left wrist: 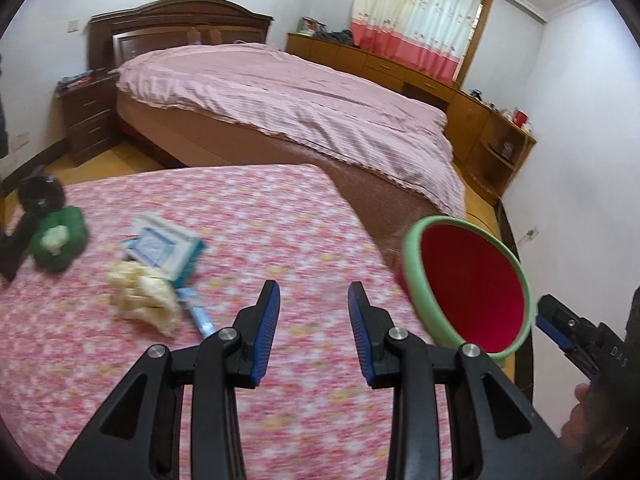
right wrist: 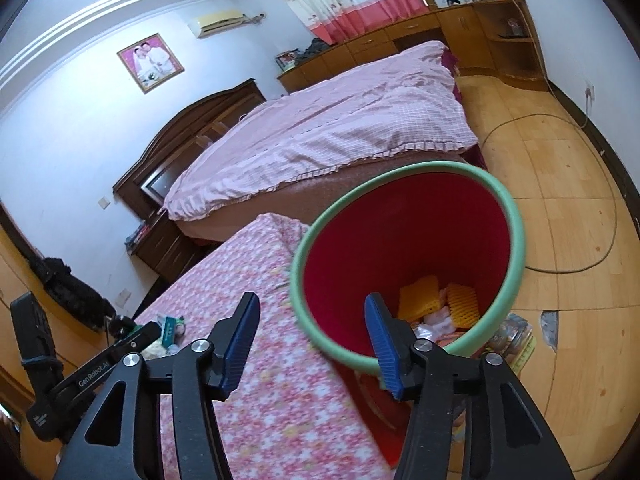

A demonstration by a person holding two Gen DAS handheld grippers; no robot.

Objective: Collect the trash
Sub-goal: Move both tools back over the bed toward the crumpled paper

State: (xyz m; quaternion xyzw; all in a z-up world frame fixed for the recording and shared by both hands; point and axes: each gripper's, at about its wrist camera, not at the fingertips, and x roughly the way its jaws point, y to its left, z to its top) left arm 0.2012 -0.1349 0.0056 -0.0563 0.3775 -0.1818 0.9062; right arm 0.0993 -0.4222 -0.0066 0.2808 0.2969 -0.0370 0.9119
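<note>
A table with a pink floral cloth (left wrist: 248, 240) carries trash: a crumpled yellowish tissue (left wrist: 142, 300), a white and blue box (left wrist: 164, 246), a blue wrapper strip (left wrist: 198, 314) and a green lump with white paper (left wrist: 60, 242). A red bin with a green rim (left wrist: 472, 286) stands by the table's right edge; it holds yellow and pink scraps (right wrist: 436, 300). My left gripper (left wrist: 314, 332) is open and empty above the cloth, right of the tissue. My right gripper (right wrist: 312, 344) is open and empty, straddling the bin's rim (right wrist: 316, 340).
A bed with a pink cover (left wrist: 304, 96) lies beyond the table. Dark nightstand (left wrist: 86, 116) at left, wooden cabinets (left wrist: 472, 112) along the far wall. A cable (right wrist: 600, 184) loops over the wooden floor. A black device (left wrist: 38, 196) sits at the table's left edge.
</note>
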